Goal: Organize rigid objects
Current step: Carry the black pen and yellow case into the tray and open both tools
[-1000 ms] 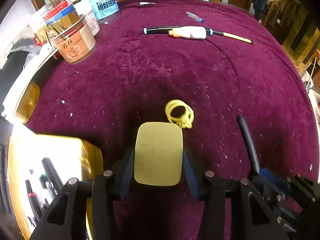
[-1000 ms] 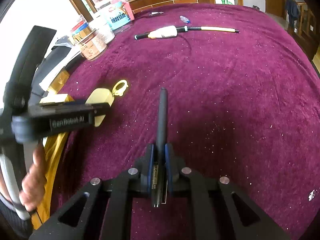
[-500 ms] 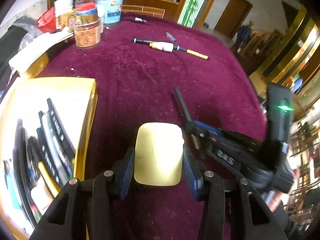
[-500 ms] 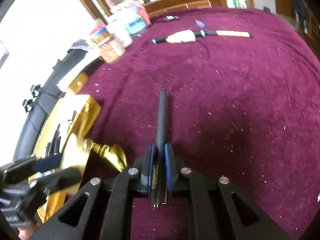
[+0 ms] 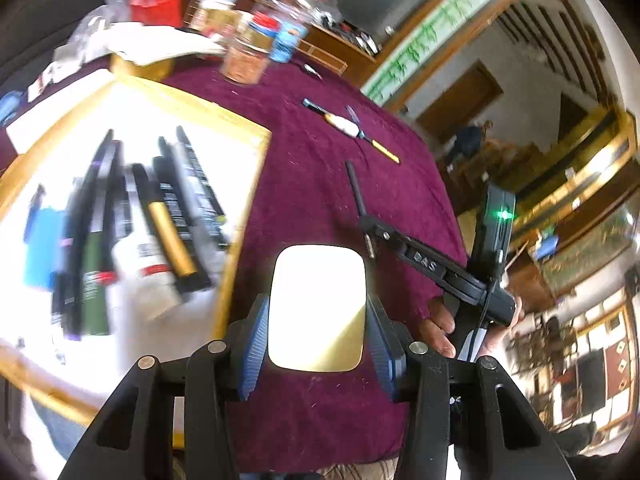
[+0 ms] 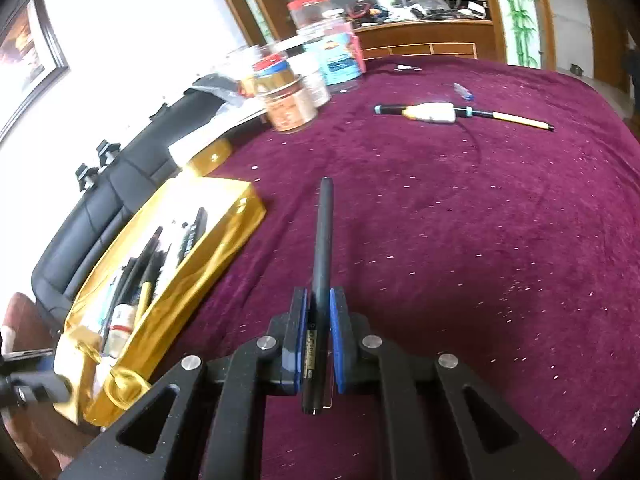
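Observation:
My left gripper (image 5: 317, 312) is shut on a flat gold piece (image 5: 318, 280) with rounded corners, held above the purple cloth just right of the gold box (image 5: 244, 216). The box has a white inside, where several pens and markers (image 5: 172, 216) lie. My right gripper (image 6: 319, 320) is shut on a black pen (image 6: 324, 232) that sticks out forward over the cloth, to the right of the gold box (image 6: 192, 280). In the left wrist view the right gripper (image 5: 370, 232) shows with the black pen (image 5: 356, 188) in it. The gold piece's ring (image 6: 124, 384) hangs at the box's near end.
A white tube (image 6: 432, 112), a yellow-barrelled pen (image 6: 520, 120) and a small blue item (image 6: 463, 91) lie far out on the purple cloth (image 6: 480, 240). Jars (image 6: 288, 104) crowd the far left corner. A black sofa (image 6: 100, 200) stands beyond the table's left edge. A hand (image 5: 440, 328) holds the right gripper.
My left gripper has swung left and up with the gold piece, from over the open cloth to beside the gold box, and rolled. The right gripper drifted slightly toward the box, pen still held.

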Demonstrator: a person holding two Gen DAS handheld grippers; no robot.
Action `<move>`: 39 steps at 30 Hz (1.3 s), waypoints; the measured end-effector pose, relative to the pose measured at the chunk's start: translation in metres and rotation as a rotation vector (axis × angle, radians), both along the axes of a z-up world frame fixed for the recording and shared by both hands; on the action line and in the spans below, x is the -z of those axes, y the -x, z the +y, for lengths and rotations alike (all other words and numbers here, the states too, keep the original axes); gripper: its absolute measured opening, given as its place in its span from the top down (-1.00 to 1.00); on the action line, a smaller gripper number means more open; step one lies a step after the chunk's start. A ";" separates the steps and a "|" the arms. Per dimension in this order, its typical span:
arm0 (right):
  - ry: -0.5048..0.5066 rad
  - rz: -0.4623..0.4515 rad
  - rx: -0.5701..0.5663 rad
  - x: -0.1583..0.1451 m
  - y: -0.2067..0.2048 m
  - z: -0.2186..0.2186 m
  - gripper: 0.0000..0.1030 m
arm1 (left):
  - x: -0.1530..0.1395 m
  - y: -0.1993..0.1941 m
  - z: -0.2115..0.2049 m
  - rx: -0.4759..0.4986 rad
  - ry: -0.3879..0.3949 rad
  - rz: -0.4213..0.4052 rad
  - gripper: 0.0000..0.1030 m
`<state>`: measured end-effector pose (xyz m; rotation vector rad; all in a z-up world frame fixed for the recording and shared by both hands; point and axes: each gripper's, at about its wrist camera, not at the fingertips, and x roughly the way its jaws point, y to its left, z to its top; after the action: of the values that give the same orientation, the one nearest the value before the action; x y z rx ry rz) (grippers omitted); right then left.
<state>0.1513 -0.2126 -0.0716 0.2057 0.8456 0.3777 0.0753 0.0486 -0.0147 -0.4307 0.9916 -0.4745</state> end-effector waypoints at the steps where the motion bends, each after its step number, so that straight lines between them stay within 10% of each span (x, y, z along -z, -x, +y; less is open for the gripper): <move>1: 0.001 0.000 -0.016 -0.003 0.002 0.005 0.80 | -0.003 0.002 0.009 -0.017 0.004 -0.009 0.05; 19: -0.128 0.023 -0.255 -0.039 0.016 0.134 0.79 | 0.015 0.011 0.149 -0.356 -0.036 -0.045 0.05; 39: 0.017 0.056 -0.258 0.002 -0.021 0.178 0.79 | 0.041 -0.028 0.104 -0.341 -0.313 -0.034 0.04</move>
<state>0.1720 -0.0344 -0.0735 0.0909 0.9335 0.6084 0.1030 0.1526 -0.0562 -0.2994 0.9184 -0.0171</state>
